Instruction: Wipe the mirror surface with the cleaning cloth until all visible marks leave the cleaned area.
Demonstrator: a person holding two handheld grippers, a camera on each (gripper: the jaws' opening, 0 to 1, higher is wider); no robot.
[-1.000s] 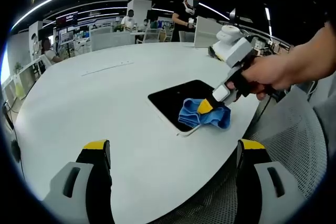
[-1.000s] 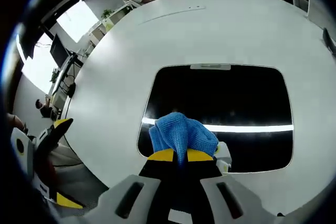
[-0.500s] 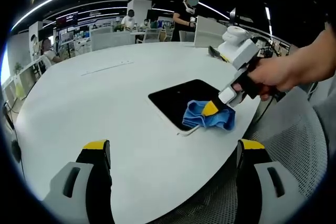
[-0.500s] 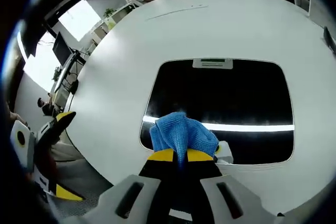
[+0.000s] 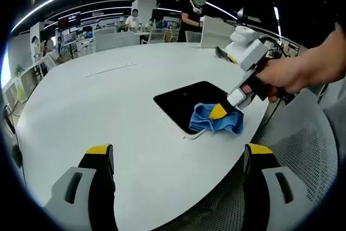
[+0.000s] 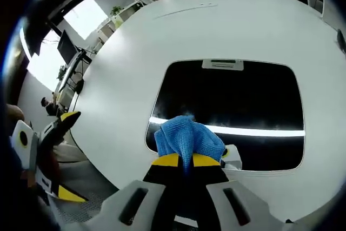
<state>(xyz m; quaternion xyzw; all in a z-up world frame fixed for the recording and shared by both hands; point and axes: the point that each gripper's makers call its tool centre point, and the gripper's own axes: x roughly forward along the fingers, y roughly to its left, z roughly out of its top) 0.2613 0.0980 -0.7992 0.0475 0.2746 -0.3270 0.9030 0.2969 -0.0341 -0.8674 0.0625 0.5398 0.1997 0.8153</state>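
**One cloth, pinched at the near edge of the mirror, with all the glass lying ahead of the jaws**

Two jaws of the left gripper [image 5: 175,179] stand wide apart with nothing between them, held low over the white table [image 5: 97,106] and well short of the work. Ahead of them and off to their right lies the mirror [image 5: 186,101], a dark rounded rectangle, and on its near corner sits the blue cleaning cloth [image 5: 216,120], with the right gripper [image 5: 219,112] coming down onto it from a hand [image 5: 286,77] at the right.

From the right gripper view, the right gripper's jaws are closed together on the cleaning cloth [image 6: 188,136], which bunches up just past the yellow tips. The cloth rests on the edge of the mirror [image 6: 232,106] nearest the jaws. The rest of the glass stretches away ahead of the tips and out to both sides, more to their right, its long axis running across them. A bright strip of reflected light crosses the glass just ahead of the cloth. No marks can be made out on the dark surface.

The right gripper is plainly the nearer one, so the coming stroke likely runs forward from the jaws or sideways along the long axis.
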